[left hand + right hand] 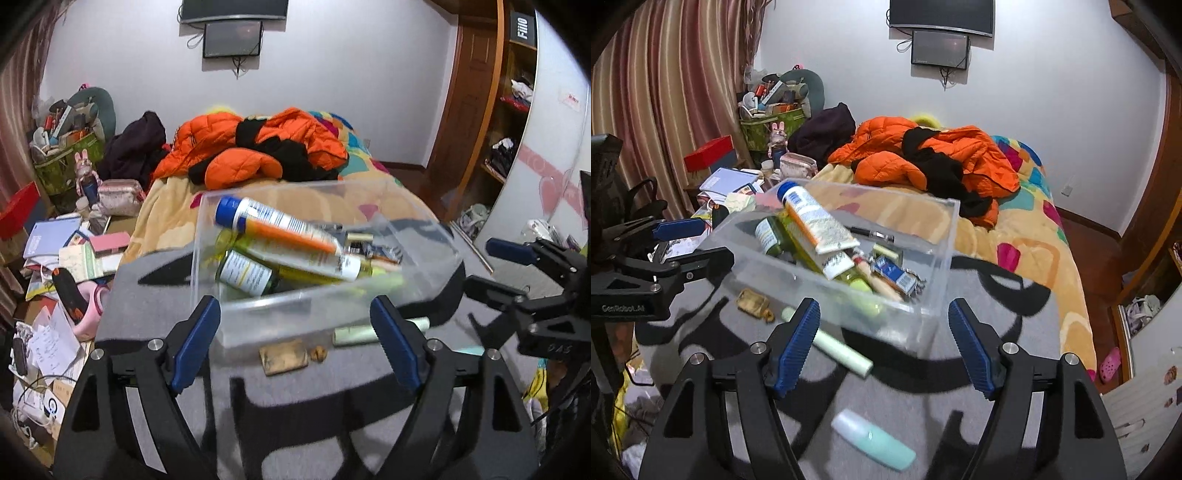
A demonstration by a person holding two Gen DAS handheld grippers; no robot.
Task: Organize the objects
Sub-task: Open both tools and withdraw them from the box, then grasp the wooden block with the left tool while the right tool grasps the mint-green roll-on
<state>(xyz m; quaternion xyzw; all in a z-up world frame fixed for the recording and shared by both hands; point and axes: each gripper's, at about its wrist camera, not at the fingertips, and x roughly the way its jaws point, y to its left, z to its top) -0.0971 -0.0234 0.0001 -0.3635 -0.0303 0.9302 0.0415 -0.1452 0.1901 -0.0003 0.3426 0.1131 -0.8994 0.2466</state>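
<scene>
A clear plastic box stands on a grey patterned mat and holds a blue-capped tube, green bottles and small items. My left gripper is open and empty just before the box's near wall. My right gripper is open and empty near the box's front corner. On the mat lie a pale green tube, a mint bottle, and a brown flat bottle with a small cork.
The mat lies on a bed with an orange jacket behind the box. A cluttered side table with books and a basket is at the left. A wardrobe stands at the right.
</scene>
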